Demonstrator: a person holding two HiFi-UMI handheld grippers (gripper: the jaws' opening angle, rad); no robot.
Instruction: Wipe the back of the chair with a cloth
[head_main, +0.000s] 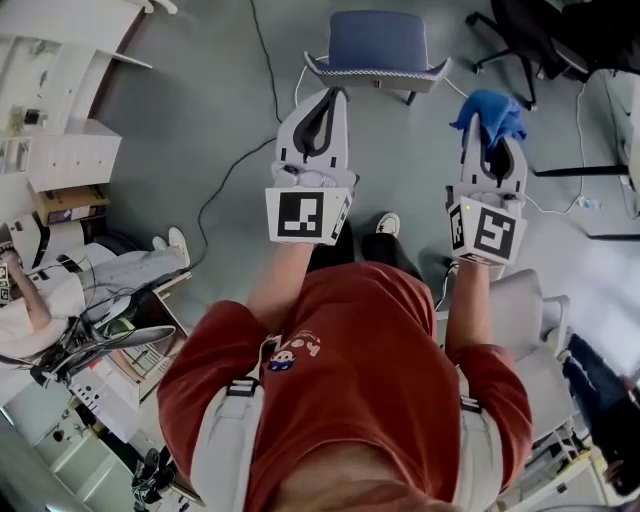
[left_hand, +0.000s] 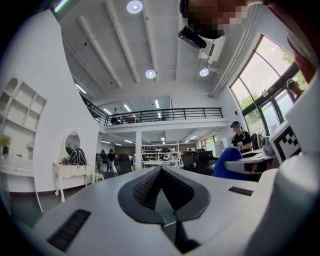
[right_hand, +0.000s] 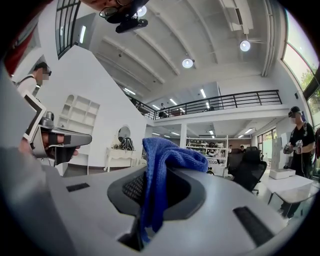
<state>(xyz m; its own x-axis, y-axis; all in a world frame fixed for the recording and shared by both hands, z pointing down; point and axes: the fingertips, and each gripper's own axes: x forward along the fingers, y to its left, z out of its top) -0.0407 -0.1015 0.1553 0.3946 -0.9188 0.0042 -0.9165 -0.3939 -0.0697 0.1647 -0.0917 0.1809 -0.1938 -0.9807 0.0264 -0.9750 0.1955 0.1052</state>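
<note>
A blue chair (head_main: 378, 42) with a grey rim stands on the floor ahead of me. My left gripper (head_main: 329, 96) reaches toward its near edge, shut with nothing between the jaws; in the left gripper view (left_hand: 161, 170) the ribbed pads meet. My right gripper (head_main: 490, 130), to the right of the chair, is shut on a blue cloth (head_main: 489, 112) that bunches over its tips. In the right gripper view the cloth (right_hand: 160, 170) hangs down between the jaws (right_hand: 150, 200). The cloth (left_hand: 227, 165) also shows at the right of the left gripper view. Both gripper views look out level over the room, and the chair is not in them.
A black office chair (head_main: 530, 40) stands at the far right. White shelving (head_main: 60, 150) and a seated person (head_main: 60, 290) are at the left. A cable (head_main: 230, 170) runs across the grey floor. A grey chair (head_main: 530, 320) is close behind my right arm.
</note>
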